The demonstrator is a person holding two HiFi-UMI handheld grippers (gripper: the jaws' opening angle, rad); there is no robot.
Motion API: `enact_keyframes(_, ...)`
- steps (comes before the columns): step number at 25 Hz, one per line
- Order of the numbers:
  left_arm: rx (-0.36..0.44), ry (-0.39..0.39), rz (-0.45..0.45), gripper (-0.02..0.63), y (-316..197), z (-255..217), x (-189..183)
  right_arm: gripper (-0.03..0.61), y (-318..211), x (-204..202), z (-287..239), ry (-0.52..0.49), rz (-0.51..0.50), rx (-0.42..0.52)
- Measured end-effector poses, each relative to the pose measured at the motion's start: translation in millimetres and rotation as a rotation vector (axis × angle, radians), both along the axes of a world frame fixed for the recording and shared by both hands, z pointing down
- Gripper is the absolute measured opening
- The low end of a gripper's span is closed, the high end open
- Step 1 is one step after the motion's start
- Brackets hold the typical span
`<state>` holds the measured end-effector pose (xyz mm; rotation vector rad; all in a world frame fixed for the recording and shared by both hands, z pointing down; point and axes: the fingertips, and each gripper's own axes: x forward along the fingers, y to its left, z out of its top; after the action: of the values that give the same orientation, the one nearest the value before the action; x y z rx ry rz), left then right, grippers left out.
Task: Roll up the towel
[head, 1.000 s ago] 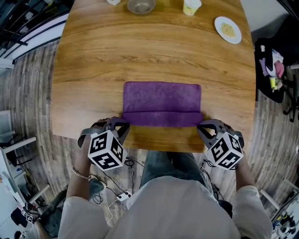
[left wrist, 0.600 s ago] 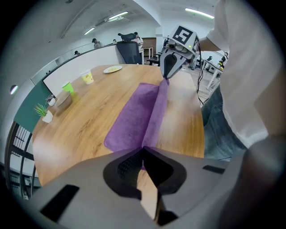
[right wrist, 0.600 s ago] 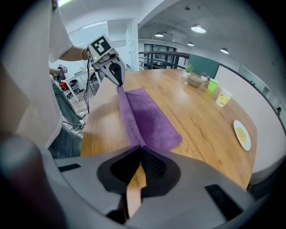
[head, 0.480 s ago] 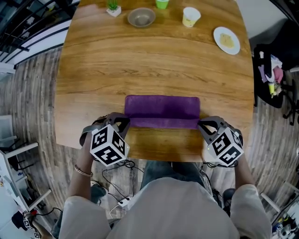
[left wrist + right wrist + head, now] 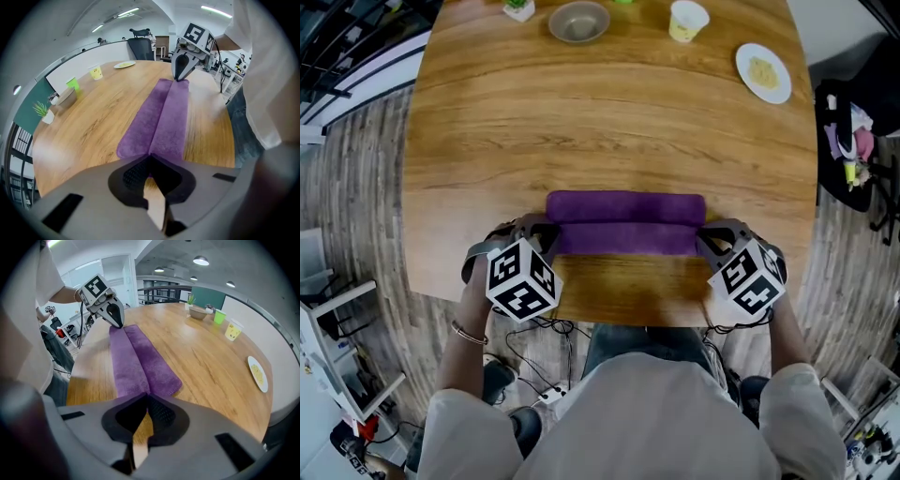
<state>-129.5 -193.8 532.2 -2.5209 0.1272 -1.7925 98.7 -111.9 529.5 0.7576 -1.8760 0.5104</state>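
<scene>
The purple terry towel [image 5: 625, 221] lies on the round-cornered wooden table [image 5: 609, 122], close to its near edge. Its long axis runs left to right, its ends pointing at the two grippers. The left gripper [image 5: 551, 233] is at its left end and the right gripper [image 5: 703, 240] at its right end. Both point steeply down.

In the head view the towel shows as two parallel bands, a rounder one on the far side and a flatter one nearer the person. The marker cubes cover much of the jaws there. Each gripper view looks down the towel's length and shows a crease between the two bands, running straight to that gripper's tips. In both views the jaws are clenched on the towel's end, right at that crease.

Well apart from the towel, along the far edge, stand a small potted plant [image 5: 518, 7], a grey metal bowl [image 5: 578, 21], a yellow paper cup [image 5: 687, 19] and a white plate [image 5: 763, 72]. A green cup [image 5: 219, 316] is plain in the gripper views but only a sliver in the head view. Cables [image 5: 546, 375] lie on the floor below the near edge.
</scene>
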Motion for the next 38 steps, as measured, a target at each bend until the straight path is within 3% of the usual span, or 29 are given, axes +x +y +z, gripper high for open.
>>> enact_keyframes(11,0.053,0.107,-0.048,0.049,-12,-25,-9,0.066,1,14,-20,0.026,0.032,0.068)
enact_keyframes(15,0.010,0.131,0.012,0.082,14,-39,-12,0.067,19,2,-32,0.003,-0.034,0.053)
enact_keyframes(20,0.013,0.085,0.110,0.091,42,-28,-7,0.080,35,-19,-26,0.006,-0.140,0.036)
enact_keyframes(27,0.080,-0.012,0.205,0.087,51,-8,-12,0.080,44,-23,-9,0.114,-0.251,0.058)
enact_keyframes(33,0.081,-0.031,0.200,0.080,48,5,-14,0.072,43,-20,7,0.182,-0.290,0.071)
enact_keyframes(38,0.146,-0.034,0.191,0.030,43,10,-15,0.034,40,-20,9,0.220,-0.277,0.116)
